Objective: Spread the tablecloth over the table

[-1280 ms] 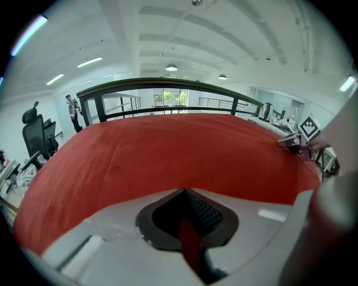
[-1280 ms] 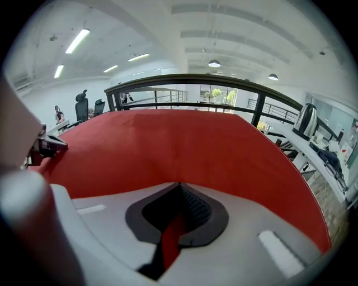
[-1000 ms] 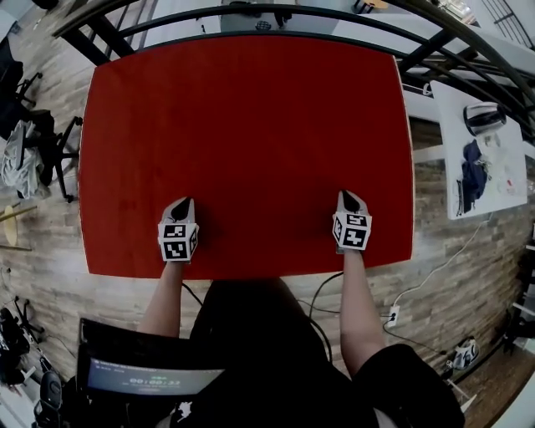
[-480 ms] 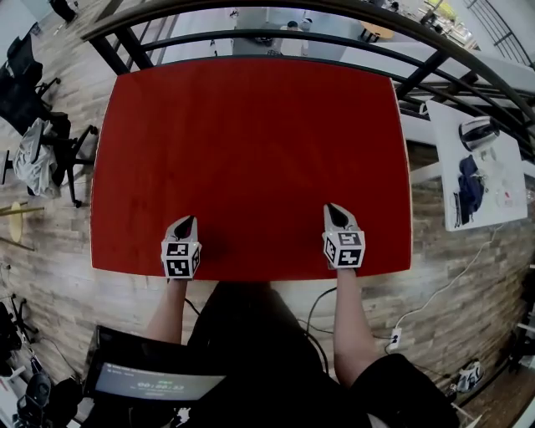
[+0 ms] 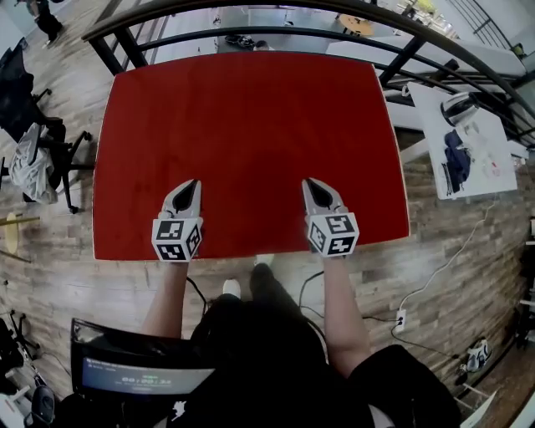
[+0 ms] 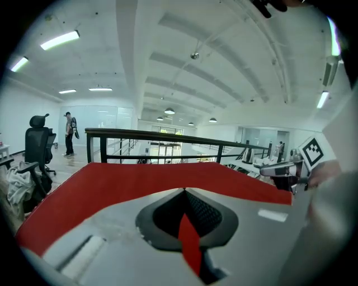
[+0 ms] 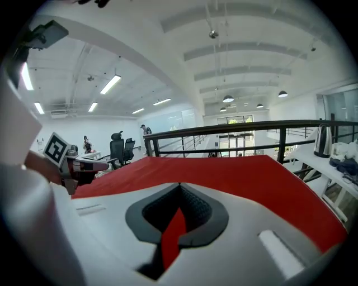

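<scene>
Since a second ago both grippers have come up and drawn closer together. The left gripper (image 5: 189, 187) and the right gripper (image 5: 314, 185) each have their jaws pressed together on the near hem of the red tablecloth (image 5: 251, 117), which stretches flat toward the far black railing (image 5: 251, 10)

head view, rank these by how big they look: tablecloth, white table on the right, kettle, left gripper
1. tablecloth
2. white table
3. left gripper
4. kettle
The gripper is much nearer the camera, so its place above the kettle says little about true size.
</scene>
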Action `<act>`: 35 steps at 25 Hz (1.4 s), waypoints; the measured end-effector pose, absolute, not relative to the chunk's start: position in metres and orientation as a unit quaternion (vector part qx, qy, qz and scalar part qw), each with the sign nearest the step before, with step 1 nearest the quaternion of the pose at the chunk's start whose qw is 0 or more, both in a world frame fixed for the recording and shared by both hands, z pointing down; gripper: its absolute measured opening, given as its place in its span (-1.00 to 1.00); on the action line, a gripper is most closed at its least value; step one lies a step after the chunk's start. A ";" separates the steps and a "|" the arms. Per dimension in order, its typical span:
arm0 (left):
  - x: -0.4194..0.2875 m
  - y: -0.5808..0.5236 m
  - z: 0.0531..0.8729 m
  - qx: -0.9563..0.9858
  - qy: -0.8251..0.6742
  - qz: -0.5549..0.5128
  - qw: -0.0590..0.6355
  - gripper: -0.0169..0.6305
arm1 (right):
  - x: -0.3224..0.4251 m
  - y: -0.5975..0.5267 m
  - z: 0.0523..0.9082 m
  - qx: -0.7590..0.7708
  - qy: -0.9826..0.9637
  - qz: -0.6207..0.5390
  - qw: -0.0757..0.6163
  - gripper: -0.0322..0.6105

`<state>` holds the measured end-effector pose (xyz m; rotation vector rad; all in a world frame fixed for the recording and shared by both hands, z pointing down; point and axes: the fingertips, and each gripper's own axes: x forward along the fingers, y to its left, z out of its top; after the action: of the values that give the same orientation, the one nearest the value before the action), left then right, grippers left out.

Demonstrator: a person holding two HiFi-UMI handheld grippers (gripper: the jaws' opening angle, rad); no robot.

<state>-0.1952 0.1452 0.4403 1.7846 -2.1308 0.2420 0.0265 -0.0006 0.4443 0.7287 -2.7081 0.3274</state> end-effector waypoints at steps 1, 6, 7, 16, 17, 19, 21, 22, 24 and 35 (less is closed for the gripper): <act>-0.191 0.149 0.434 0.638 -0.747 0.082 0.169 -0.93 | 0.031 0.004 0.437 0.265 -0.945 0.112 0.153 -0.87; -0.183 0.183 0.389 0.664 -0.735 0.055 0.125 -0.93 | 0.056 0.041 0.383 0.314 -0.939 0.095 0.106 -0.87; -0.182 0.191 0.377 0.668 -0.734 0.048 0.113 -0.93 | 0.059 0.050 0.370 0.318 -0.939 0.090 0.096 -0.87; -0.145 0.249 0.313 0.682 -0.728 0.021 0.064 -0.93 | 0.104 0.141 0.312 0.305 -0.945 0.092 0.069 -0.87; -0.141 0.254 0.311 0.681 -0.730 0.024 0.061 -0.93 | 0.107 0.146 0.307 0.303 -0.947 0.087 0.067 -0.87; -0.133 0.265 0.308 0.678 -0.732 0.028 0.056 -0.93 | 0.113 0.154 0.298 0.298 -0.950 0.075 0.061 -0.87; -0.124 0.275 0.303 0.676 -0.734 0.029 0.053 -0.93 | 0.117 0.160 0.290 0.288 -0.954 0.070 0.054 -0.87; -0.120 0.277 0.299 0.675 -0.735 0.028 0.051 -0.93 | 0.119 0.163 0.286 0.281 -0.956 0.067 0.051 -0.87; -0.107 0.277 0.291 0.674 -0.737 0.027 0.047 -0.93 | 0.125 0.167 0.280 0.268 -0.960 0.062 0.050 -0.87; -0.072 0.277 0.281 0.643 -0.765 0.019 0.043 -0.93 | 0.175 0.144 0.271 0.259 -0.963 0.062 0.033 -0.87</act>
<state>-0.0725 0.2769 0.2810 1.9648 -2.3387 0.0580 0.1751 0.1438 0.2710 0.7973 -2.9633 0.1913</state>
